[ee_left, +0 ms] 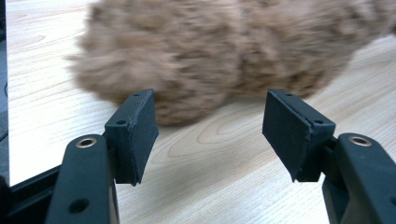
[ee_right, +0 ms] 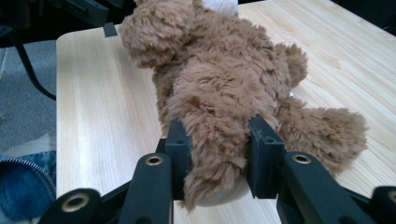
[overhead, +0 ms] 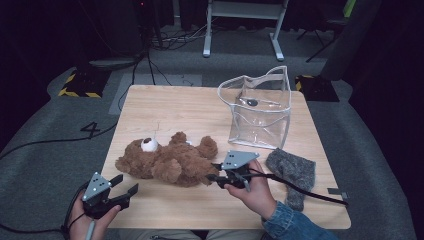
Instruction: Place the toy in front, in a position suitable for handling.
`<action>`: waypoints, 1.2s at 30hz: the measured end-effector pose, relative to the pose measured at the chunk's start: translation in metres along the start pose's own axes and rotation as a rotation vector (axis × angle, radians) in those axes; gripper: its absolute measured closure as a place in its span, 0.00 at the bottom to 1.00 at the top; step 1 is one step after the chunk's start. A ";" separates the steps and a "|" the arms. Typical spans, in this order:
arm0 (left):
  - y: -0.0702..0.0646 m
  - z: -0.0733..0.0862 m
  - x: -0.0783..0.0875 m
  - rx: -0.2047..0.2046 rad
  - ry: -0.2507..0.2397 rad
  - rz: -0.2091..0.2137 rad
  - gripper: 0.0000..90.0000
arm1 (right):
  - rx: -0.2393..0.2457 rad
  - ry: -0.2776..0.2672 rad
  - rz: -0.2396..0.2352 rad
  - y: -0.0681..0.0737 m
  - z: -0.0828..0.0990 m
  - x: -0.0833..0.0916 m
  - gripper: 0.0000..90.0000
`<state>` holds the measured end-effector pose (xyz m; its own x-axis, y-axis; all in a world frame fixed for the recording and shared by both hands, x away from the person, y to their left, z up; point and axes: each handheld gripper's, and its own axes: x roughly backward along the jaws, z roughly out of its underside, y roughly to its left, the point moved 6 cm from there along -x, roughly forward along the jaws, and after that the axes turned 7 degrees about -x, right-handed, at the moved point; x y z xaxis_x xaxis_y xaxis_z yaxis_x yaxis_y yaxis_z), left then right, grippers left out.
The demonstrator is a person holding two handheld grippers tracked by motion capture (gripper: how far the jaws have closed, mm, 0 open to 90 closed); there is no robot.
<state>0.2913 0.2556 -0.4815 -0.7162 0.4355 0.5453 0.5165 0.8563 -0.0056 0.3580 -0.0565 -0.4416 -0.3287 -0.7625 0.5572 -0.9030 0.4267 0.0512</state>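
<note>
Gripping now: the right gripper has its jaws pressed into one limb of the brown teddy bear, the fur bulging out between the pads; which limb it is, probably a leg, is hard to tell from the high view.
Right hand: wraps the gripper body, a denim sleeve trailing off the near edge.
Bear's place: lying flat on the wooden table, near the middle and a little toward the person, head toward the left.
Left gripper: jaws spread wide with nothing between them, hovering just short of the bear's near side at the table's front left; bare wood shows between its pads.
Clear pouch: stands upright and open on the far right part of the table, well apart from the bear.
Grey knitted cloth: lies just in front of the pouch, beside the right hand.
</note>
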 end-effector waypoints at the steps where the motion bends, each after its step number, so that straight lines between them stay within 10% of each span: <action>1: 0.000 0.000 0.000 0.000 0.000 0.000 0.39 | -0.007 -0.009 -0.002 -0.001 0.002 0.005 0.75; 12: -0.008 -0.008 -0.012 -0.013 0.005 0.051 0.39 | -0.025 -0.003 0.036 -0.005 0.035 0.068 0.74; 29: -0.067 -0.033 -0.058 -0.092 0.034 0.305 0.39 | -0.124 -0.001 0.114 0.001 0.089 0.147 0.73; 36: -0.076 -0.040 -0.073 -0.134 0.050 0.343 0.40 | -0.189 -0.078 0.222 -0.006 0.094 0.175 0.34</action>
<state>0.3226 0.1474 -0.4875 -0.4685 0.6743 0.5709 0.7819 0.6173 -0.0874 0.2801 -0.2382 -0.4228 -0.5396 -0.6723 0.5068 -0.7412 0.6648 0.0928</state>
